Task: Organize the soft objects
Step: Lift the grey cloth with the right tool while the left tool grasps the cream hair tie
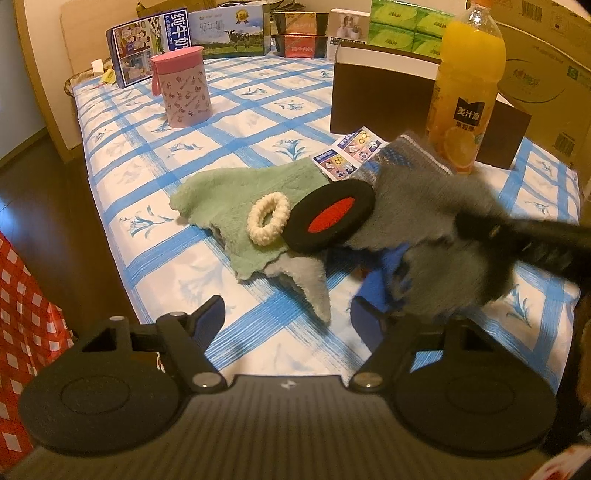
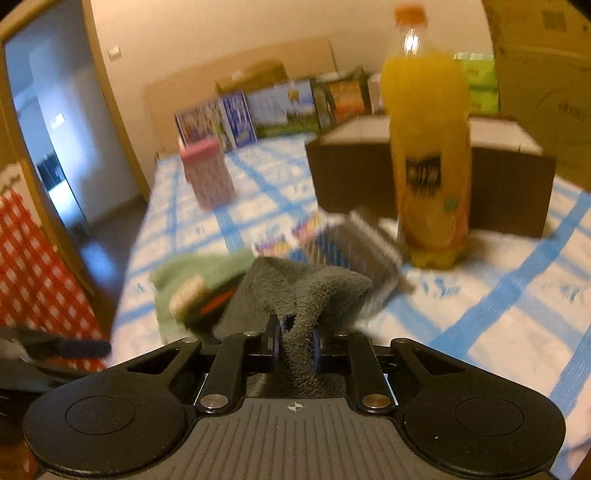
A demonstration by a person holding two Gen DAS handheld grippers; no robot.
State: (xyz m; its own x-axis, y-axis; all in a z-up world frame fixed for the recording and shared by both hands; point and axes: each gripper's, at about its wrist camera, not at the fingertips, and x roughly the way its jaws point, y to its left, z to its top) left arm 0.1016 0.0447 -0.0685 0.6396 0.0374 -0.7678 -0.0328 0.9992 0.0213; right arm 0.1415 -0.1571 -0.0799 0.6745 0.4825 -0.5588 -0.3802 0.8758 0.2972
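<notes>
A pile of soft things lies on the blue-checked tablecloth (image 1: pixel 258 110). A green cloth (image 1: pixel 236 192) carries a cream hair scrunchie (image 1: pixel 269 218), and a black disc with a red centre (image 1: pixel 332 218) leans beside it. My right gripper (image 2: pixel 295 339) is shut on a fold of the fluffy grey cloth (image 2: pixel 303 291). In the left wrist view it reaches in from the right (image 1: pixel 469 225) over that grey cloth (image 1: pixel 436 206). My left gripper (image 1: pixel 288 314) stands open just short of the pile, with only a pale cloth corner (image 1: pixel 314 291) near its fingers. A striped knitted piece (image 1: pixel 406 155) lies behind.
An orange juice bottle (image 1: pixel 465 92) stands right behind the pile, in front of a dark box (image 1: pixel 388 99). A pink tin (image 1: pixel 181 85) stands at the far left, cartons (image 1: pixel 229 33) line the back, and a sticker sheet (image 1: pixel 347 155) lies flat. A red-checked bag (image 1: pixel 22 295) hangs off the table's left edge.
</notes>
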